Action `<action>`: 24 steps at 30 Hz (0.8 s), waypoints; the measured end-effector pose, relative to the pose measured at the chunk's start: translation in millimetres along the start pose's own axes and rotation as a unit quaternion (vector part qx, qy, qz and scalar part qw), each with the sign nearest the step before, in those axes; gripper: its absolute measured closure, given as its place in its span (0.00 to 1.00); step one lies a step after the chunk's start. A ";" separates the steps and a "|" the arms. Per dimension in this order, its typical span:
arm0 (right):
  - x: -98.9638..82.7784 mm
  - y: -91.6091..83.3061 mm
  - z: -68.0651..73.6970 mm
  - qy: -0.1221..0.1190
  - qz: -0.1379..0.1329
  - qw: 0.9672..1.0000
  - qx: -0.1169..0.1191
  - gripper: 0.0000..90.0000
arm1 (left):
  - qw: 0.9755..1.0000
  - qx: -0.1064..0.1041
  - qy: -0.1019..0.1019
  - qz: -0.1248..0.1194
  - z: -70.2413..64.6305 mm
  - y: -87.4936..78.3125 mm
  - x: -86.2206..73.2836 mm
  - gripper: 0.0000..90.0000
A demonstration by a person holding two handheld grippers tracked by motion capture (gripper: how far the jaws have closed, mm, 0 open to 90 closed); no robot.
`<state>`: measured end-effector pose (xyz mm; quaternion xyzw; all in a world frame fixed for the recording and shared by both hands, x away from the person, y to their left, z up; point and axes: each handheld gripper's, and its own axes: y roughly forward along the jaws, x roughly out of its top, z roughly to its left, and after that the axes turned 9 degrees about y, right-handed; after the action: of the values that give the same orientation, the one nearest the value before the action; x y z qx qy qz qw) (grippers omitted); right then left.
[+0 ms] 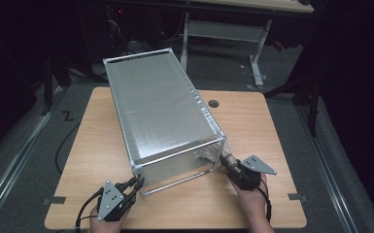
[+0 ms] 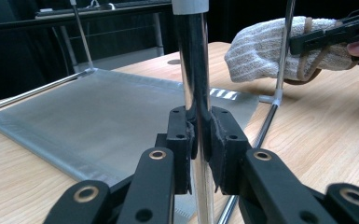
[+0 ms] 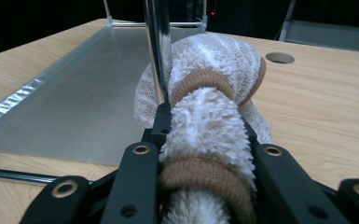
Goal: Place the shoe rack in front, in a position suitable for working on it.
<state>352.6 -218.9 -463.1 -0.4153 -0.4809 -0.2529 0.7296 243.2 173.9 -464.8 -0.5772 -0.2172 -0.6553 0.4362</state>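
Left gripper (image 2: pixel 199 140) clenched on near-left chrome post (image 2: pixel 192 70) of the silver mesh-sided box frame (image 1: pixel 160 109) mid-counter (image 1: pixel 272 126). Right gripper (image 3: pixel 205 140) grasps a cream-and-tan fuzzy rolled sock (image 3: pixel 210 116) at the near-right post; sock could snag there, tugging the frame askew.

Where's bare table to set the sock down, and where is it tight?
Free: the wood right of the mesh frame, around the grommet hole, out to the table edge; also the strip left of the frame. Crowded: the near edge, where the left gripper clamps a frame post and the right gripper holds the sock at the other corner post.
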 end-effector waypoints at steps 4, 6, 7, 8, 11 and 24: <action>-1.6 -5.0 -3.7 0.006 0.000 1.000 0.002 0.80 | 1.000 -0.004 0.003 -0.001 -1.0 3.2 1.3 0.88; -2.6 -8.5 -5.0 0.007 -0.001 1.000 -0.001 0.80 | 1.000 -0.008 0.001 -0.002 -1.6 5.2 2.0 0.88; -4.0 -12.7 -6.5 0.007 -0.001 1.000 -0.003 0.80 | 1.000 -0.012 -0.001 -0.006 -2.8 7.4 2.5 0.88; -4.0 -12.7 -6.5 0.007 -0.001 1.000 -0.003 0.80 | 1.000 -0.012 -0.001 -0.006 -2.8 7.4 2.5 0.88; -6.7 -20.5 -8.6 0.007 -0.004 1.000 -0.010 0.80 | 1.000 -0.022 0.002 -0.007 -4.1 12.2 4.1 0.88; -22.5 -69.2 -18.0 0.016 -0.011 0.998 -0.060 0.80 | 0.998 -0.068 0.002 -0.014 -7.9 43.3 13.2 0.88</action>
<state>299.1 -271.3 -461.9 -0.4489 -0.4577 -0.2956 0.7083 275.0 140.7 -463.7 -0.6014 -0.1795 -0.6756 0.3868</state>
